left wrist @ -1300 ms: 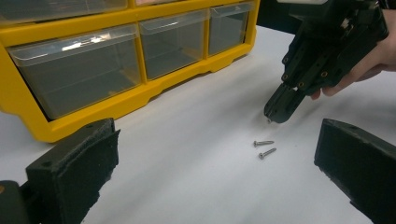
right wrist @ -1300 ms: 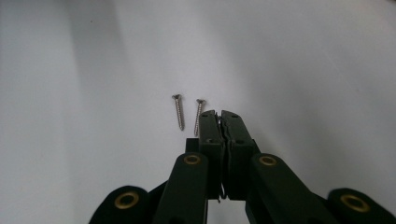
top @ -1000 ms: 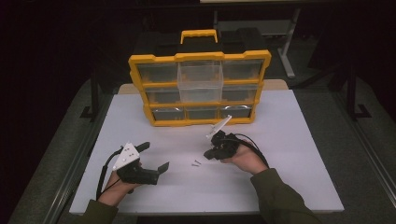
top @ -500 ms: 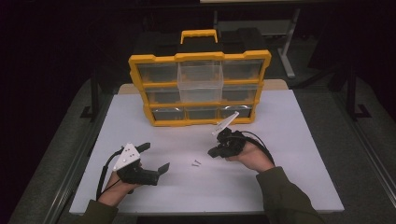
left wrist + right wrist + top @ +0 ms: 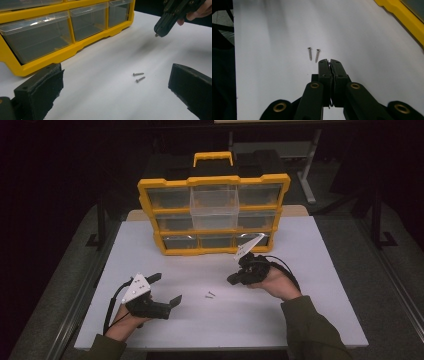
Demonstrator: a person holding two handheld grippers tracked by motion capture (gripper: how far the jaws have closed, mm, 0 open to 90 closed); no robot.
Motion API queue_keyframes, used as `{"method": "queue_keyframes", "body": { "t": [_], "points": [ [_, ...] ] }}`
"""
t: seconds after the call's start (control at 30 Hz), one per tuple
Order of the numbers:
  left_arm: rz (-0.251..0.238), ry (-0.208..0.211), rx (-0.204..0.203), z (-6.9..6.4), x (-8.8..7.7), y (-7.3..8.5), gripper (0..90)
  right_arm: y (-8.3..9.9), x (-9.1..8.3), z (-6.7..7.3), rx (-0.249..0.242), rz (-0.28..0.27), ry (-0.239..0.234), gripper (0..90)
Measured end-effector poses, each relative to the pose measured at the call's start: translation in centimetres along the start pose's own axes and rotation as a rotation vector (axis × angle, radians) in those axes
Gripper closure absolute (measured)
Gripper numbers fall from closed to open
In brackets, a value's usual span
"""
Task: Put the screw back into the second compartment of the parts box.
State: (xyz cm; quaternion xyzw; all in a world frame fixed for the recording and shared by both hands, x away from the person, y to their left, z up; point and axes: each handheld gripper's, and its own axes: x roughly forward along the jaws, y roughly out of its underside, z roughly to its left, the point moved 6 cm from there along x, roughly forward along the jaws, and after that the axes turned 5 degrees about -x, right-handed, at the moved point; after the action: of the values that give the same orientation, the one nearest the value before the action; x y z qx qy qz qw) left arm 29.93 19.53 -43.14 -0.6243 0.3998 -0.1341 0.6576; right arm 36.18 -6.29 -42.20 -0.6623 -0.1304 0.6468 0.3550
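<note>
Two small screws [image 5: 209, 295] lie side by side on the white table [image 5: 310, 310], shown close up in the left gripper view [image 5: 138, 74] and the right gripper view [image 5: 309, 53]. My right gripper [image 5: 232, 281] hovers just right of them, off the table, jaws pressed together. A small metal tip pokes out at their end [image 5: 156, 35], and a thin sliver of a screw sits between them [image 5: 329, 65]. My left gripper [image 5: 166, 289] rests low at the front left, jaws wide apart with nothing in them, pointing at the screws [image 5: 140, 79].
A yellow organizer [image 5: 150, 200] with clear drawers stands upright at the back of the table. Its top middle drawer [image 5: 215, 202] is pulled out. The bottom row of drawers [image 5: 90, 20] is closed. The table's front and side edges drop to a dark floor.
My right gripper has lifted a little and shifted to the right, away from the two screws, jaws still together. The left gripper has stayed put.
</note>
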Motion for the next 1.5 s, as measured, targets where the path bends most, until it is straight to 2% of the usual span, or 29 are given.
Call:
{"method": "queue_keyframes", "body": {
  "t": [0.5, 0.63, 0.8, 1.17, 1.27, 1.37, 1.5],
  "points": [
    [0.006, -0.001, 0.021, 0.0, -0.1, 0.0, 0.0, -0.3, -1.9, -0.9, -0.012, -0.02, 0.01, 87.3],
    [0.008, 0.003, 0.017, -0.1, 0.0, 0.0, 0.0, -0.6, -2.5, -1.1, -0.023, -0.031, 0.015, 87.4],
    [0.009, 0.003, 0.017, -0.1, 0.0, 0.1, 0.0, -1.1, -3.4, -1.2, -0.003, -0.055, 0.004, 87.3],
    [0.017, 0.003, 0.031, -0.1, 0.0, 0.2, 0.0, -1.8, -4.8, -2.0, -0.016, -0.084, 0.0, 87.3],
    [0.018, 0.003, 0.034, 0.0, 0.0, 0.2, 0.0, -2.1, -5.4, -2.0, -0.01, -0.096, -0.008, 87.3],
    [0.019, 0.003, 0.035, 0.0, 0.0, 0.2, 0.0, -2.4, -6.0, -2.3, -0.026, -0.103, 0.0, 87.4],
    [0.018, 0.005, 0.034, -0.1, 0.0, 0.2, 0.0, -3.0, -6.9, -2.4, -0.016, -0.118, -0.008, 87.3]
  ]
}}
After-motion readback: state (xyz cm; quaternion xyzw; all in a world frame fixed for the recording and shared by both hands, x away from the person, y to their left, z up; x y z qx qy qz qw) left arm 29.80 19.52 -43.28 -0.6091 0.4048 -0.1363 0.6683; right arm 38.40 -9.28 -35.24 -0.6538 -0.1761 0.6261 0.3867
